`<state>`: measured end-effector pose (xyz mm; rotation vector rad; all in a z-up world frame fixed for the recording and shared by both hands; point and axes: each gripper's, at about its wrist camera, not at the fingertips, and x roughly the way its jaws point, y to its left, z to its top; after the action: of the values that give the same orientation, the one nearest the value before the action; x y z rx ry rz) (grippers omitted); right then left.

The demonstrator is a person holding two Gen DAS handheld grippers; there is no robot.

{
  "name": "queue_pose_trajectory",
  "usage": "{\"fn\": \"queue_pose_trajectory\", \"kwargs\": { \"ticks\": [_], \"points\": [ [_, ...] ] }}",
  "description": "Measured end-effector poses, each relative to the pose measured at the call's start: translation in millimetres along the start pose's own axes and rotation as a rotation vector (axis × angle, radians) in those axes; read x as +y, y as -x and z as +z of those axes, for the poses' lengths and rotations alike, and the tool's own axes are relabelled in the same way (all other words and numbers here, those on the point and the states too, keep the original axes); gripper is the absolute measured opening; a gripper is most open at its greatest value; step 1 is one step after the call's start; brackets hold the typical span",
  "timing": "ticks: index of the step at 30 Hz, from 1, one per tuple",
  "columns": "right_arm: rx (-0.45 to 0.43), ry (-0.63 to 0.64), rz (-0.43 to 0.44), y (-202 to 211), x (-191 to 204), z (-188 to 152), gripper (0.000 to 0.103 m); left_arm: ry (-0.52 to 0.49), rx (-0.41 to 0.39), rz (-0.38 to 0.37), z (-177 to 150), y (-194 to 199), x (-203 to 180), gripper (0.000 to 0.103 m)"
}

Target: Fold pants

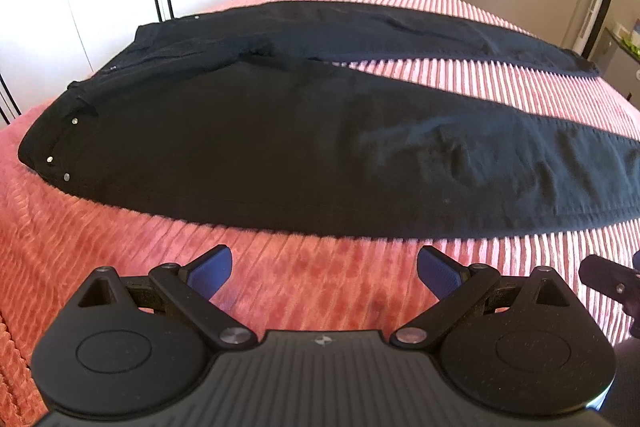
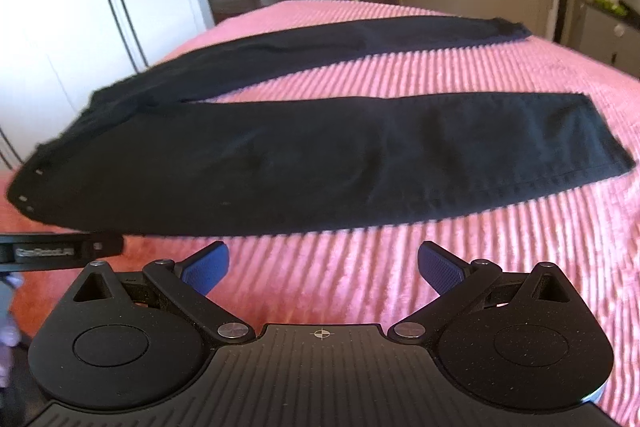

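both the left gripper point(image 1: 324, 273) and right gripper point(image 2: 323, 269) hover spread apart, holding nothing, near the pants point(image 1: 280, 147). risk: pinching the ribbed blanket point(image 1: 280, 291) along with the near leg, or gripping one layer only, leaving the fold crooked.

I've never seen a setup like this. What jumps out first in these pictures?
A pair of black pants lies spread flat across a pink ribbed bedspread, waistband to the left and the two legs splayed apart toward the right. At the bottom of each view an open gripper, left gripper and right gripper, hovers just short of the near leg, its blue-padded jaws empty.
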<state>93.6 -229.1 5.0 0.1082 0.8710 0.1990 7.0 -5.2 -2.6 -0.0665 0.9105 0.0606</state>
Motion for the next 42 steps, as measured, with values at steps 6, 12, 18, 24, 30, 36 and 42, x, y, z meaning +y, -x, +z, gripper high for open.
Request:
{"fn": "queue_pose_trajectory", "kwargs": {
  "ticks": [6,12,18,24,30,36,42],
  "points": [
    [-0.015,-0.238,0.139,-11,-40,16,0.103,0.061,-0.016,0.015,19,-12,-3,0.099],
    [0.060,-0.299,0.028,-75,-88,53,0.103,0.143,-0.099,0.063,82,-55,-22,0.099],
    [0.151,-0.311,0.026,-132,-127,83,0.103,0.198,-0.174,0.171,147,-128,-29,0.099],
    [0.320,-0.137,0.098,-151,-126,155,0.076,0.281,-0.202,0.401,151,-180,2,0.099],
    [0.048,-0.117,-0.111,-242,-136,318,0.085,0.285,-0.259,0.503,141,-205,14,0.099],
    [0.137,-0.503,-0.352,-363,-190,405,0.081,0.315,-0.288,0.469,132,-206,21,0.099],
    [0.156,-0.603,-0.528,-399,-202,408,0.097,0.359,-0.303,0.449,131,-211,25,0.099]
  ]
}}
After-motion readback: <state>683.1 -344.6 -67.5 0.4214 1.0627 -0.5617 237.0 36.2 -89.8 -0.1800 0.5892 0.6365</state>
